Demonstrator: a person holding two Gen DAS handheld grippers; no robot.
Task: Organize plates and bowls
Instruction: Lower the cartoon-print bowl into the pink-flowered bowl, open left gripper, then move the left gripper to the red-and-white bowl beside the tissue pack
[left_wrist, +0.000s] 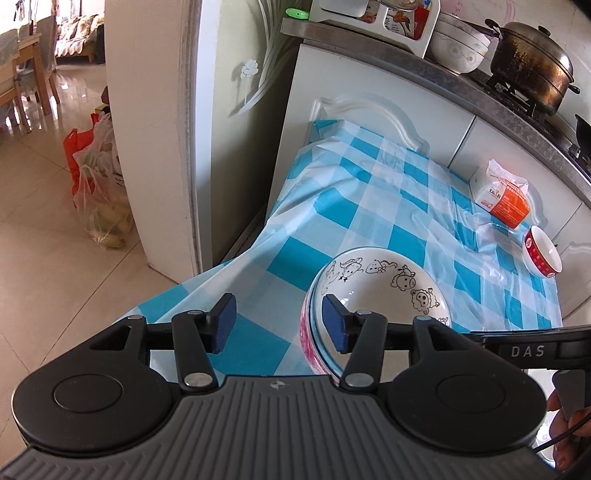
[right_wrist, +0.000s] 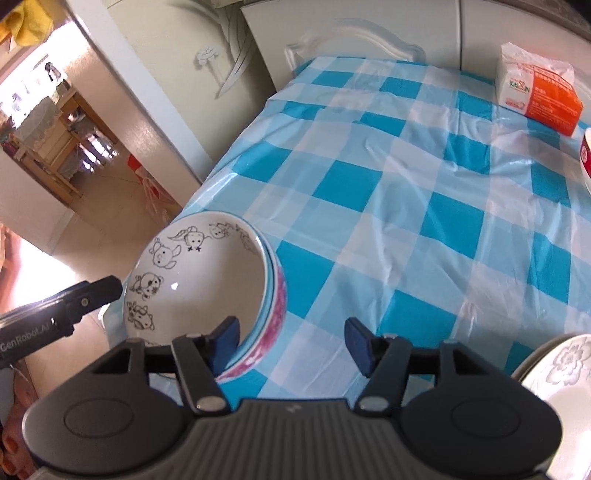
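On the checked table (left_wrist: 373, 206), toward 6 o'clock, a cartoon bowl (left_wrist: 380, 291) sits nested in a pink-patterned bowl (left_wrist: 308, 343). Left gripper (left_wrist: 280, 321) fingers spread; its right finger (left_wrist: 334, 325) hangs inside the cartoon bowl, the rim in the gap, pads not pressing. Right gripper (right_wrist: 291, 343) fingers spread too; its left finger (right_wrist: 225, 343) sits inside the same rim at 7 o'clock. Judgement: stacking step reads as finished, the bowls let go. A small red bowl (left_wrist: 541, 256) waits at 3 o'clock, well apart, near a tissue pack (left_wrist: 500, 197). A flowered plate (right_wrist: 554, 373) shows at 4 o'clock. Next move calls for lifting clear of the rim, then reaching for the red bowl.
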